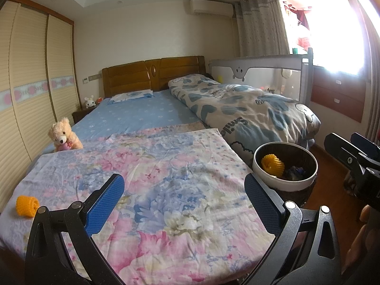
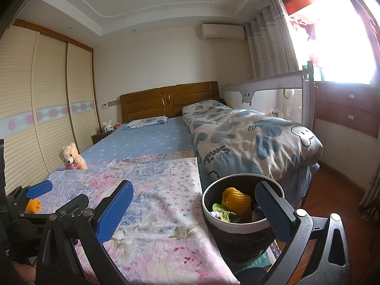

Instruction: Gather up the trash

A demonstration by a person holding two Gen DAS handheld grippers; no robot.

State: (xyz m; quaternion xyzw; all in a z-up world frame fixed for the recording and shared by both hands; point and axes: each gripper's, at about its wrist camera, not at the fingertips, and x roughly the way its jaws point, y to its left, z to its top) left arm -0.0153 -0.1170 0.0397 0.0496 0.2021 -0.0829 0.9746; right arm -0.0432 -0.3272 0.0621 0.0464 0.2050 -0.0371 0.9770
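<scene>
Both grippers (image 1: 184, 204) (image 2: 194, 211) agape — foam net (image 1: 27, 203) on bedspread (image 1: 166, 166)

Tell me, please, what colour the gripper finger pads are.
Blue pads, clearest in the left wrist view.

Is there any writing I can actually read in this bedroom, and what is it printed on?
"Smile": on the blue-and-white cartoon duvet, upside down from here.
"Baby": on the grey bed guard rail, small script near its lower edge, only just legible.
Small outlined letters further up the duvet: too distorted to read.
Air conditioner: no readable brand.
Packets in the trash bin: print too small.
</scene>
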